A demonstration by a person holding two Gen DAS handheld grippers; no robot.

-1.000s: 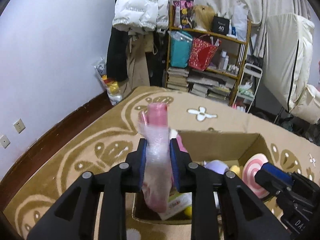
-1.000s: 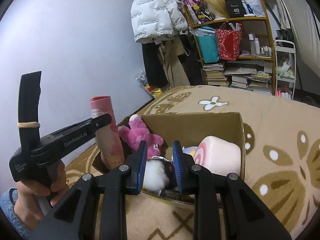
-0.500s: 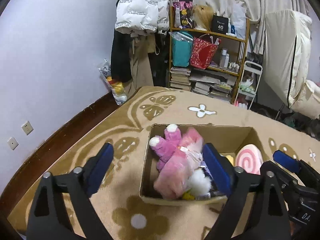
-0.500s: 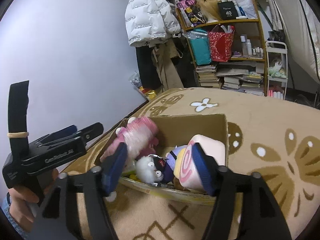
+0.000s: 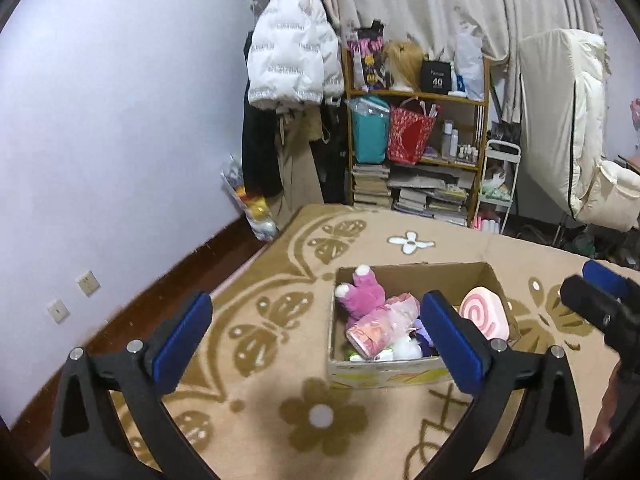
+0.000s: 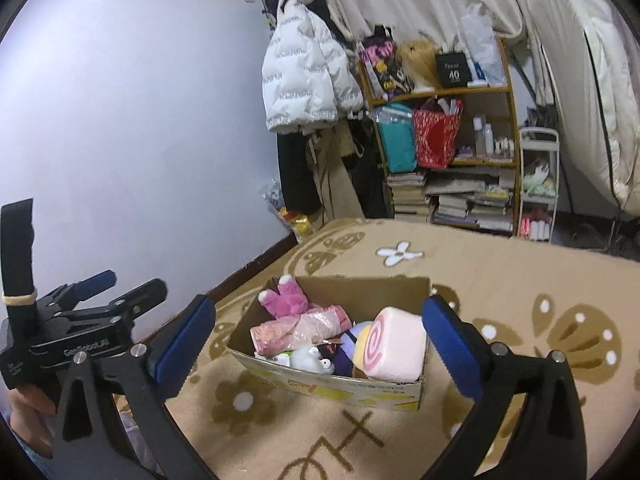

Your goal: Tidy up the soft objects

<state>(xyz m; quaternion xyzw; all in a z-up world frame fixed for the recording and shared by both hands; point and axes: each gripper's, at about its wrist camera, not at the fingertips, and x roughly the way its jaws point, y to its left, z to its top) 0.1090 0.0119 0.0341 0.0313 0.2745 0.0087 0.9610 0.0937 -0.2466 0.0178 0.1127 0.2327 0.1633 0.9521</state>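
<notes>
A cardboard box [image 5: 412, 272] [image 6: 360, 285] stands on the patterned carpet and holds several soft toys. A pink plush [image 5: 362, 296] [image 6: 286, 298] lies at its far left. A pink roll in clear wrap [image 5: 378, 326] [image 6: 300, 326] lies across the middle. A pink swirl-roll cushion [image 5: 484, 318] [image 6: 394, 344] fills the right side. A small white fluffy toy [image 6: 310, 356] and a dark purple plush [image 6: 346, 350] lie at the front. My left gripper [image 5: 316, 338] is open and empty, above and in front of the box. My right gripper [image 6: 316, 338] is open and empty, also in front of it.
A wooden shelf [image 5: 416, 152] with bags, books and bottles stands at the back, beside a hanging white puffer jacket [image 5: 292, 60]. A white trolley [image 5: 498, 184] stands right of the shelf. The lilac wall [image 5: 120, 140] runs along the left.
My left gripper opened and let the wrapped pink roll drop into the box. My right gripper opened and let go of the white fluffy toy. Both grippers drew back and up from the box.
</notes>
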